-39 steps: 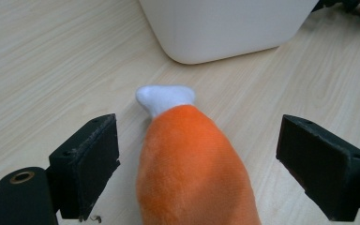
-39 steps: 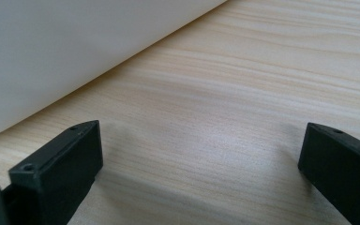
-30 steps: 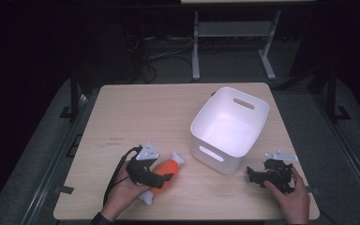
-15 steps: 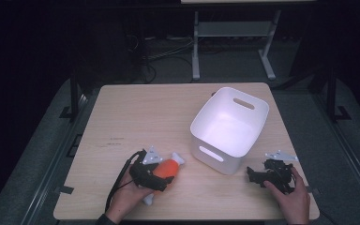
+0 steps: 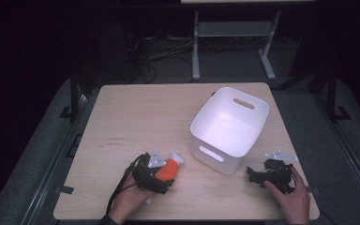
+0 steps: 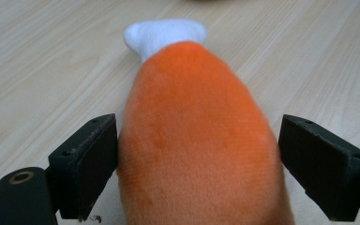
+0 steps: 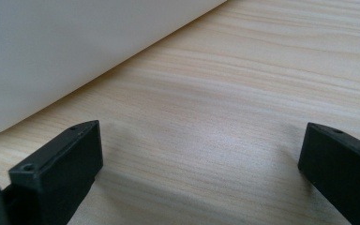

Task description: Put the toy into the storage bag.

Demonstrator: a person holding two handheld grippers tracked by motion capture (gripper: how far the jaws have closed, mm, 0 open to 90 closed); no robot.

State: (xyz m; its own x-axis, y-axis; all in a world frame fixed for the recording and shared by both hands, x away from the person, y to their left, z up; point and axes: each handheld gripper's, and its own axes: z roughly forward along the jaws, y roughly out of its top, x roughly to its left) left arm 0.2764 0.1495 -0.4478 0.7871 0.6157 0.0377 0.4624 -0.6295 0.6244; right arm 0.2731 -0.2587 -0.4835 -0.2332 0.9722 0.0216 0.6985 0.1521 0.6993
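An orange plush toy (image 5: 168, 169) with a white end (image 5: 176, 158) lies on the wooden table (image 5: 136, 112) near the front left. In the left gripper view the toy (image 6: 197, 131) sits between both jaws. My left gripper (image 5: 164, 176) straddles it, open; one pad (image 6: 93, 164) touches the plush, the other pad (image 6: 318, 164) stands just off it. My right gripper (image 5: 253, 174) rests at the front right, held by a hand. Its jaws stand wide apart, open (image 7: 201, 154) over bare wood, with nothing between them.
A white plastic bin (image 5: 201, 122) with handle slots stands right of centre, empty; its wall (image 7: 51, 56) rises just ahead of the right gripper. Behind the table are metal table legs (image 5: 196, 42) and cables on a dark floor.
The left hand and gripper have shifted slightly around the orange toy, which has stayed on the table. The right gripper has not moved.
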